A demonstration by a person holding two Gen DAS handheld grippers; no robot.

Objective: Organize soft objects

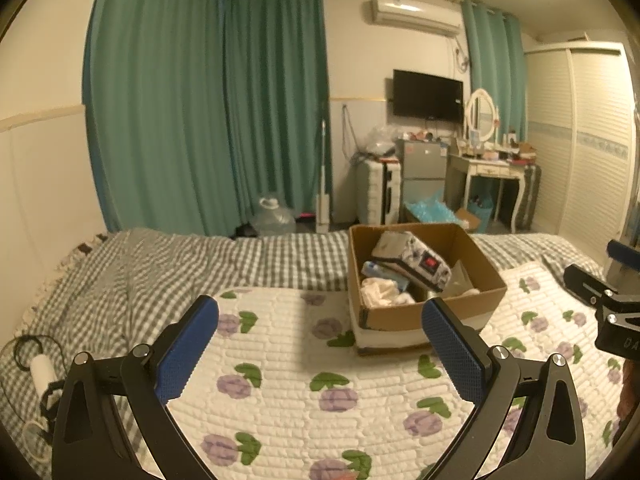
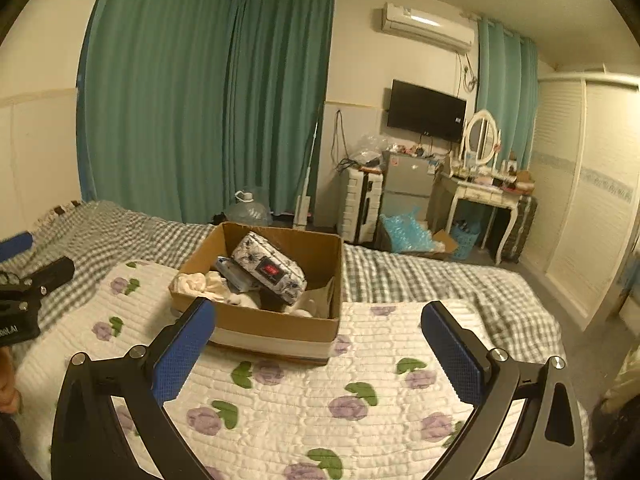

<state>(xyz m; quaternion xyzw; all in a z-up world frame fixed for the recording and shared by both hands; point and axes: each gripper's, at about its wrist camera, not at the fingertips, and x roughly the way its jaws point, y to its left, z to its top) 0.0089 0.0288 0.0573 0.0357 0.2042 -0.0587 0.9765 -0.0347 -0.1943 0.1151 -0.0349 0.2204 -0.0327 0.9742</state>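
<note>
A brown cardboard box (image 1: 492, 280) (image 2: 276, 326) stands on a white quilted mat with purple flowers (image 1: 304, 384) (image 2: 320, 404) on the bed. Inside lie a floral pouch with a red label (image 1: 420, 260) (image 2: 272, 268), a bluish packet (image 1: 380, 272) (image 2: 236, 272) and cream cloth (image 1: 380, 292) (image 2: 200, 282). My left gripper (image 1: 320, 312) is open and empty, above the mat in front and left of the box. My right gripper (image 2: 318, 316) is open and empty, just in front of the box. Each gripper's tip shows in the other's view (image 1: 600, 296) (image 2: 28, 284).
A grey checked bedspread (image 1: 180, 264) (image 2: 440, 280) covers the bed. A white cable and charger (image 1: 40, 376) lie at its left edge. Beyond the bed are green curtains (image 1: 200, 120), a water jug (image 1: 274, 216), a small fridge (image 1: 424, 168), a dressing table (image 1: 492, 168) and a wardrobe (image 1: 580, 140).
</note>
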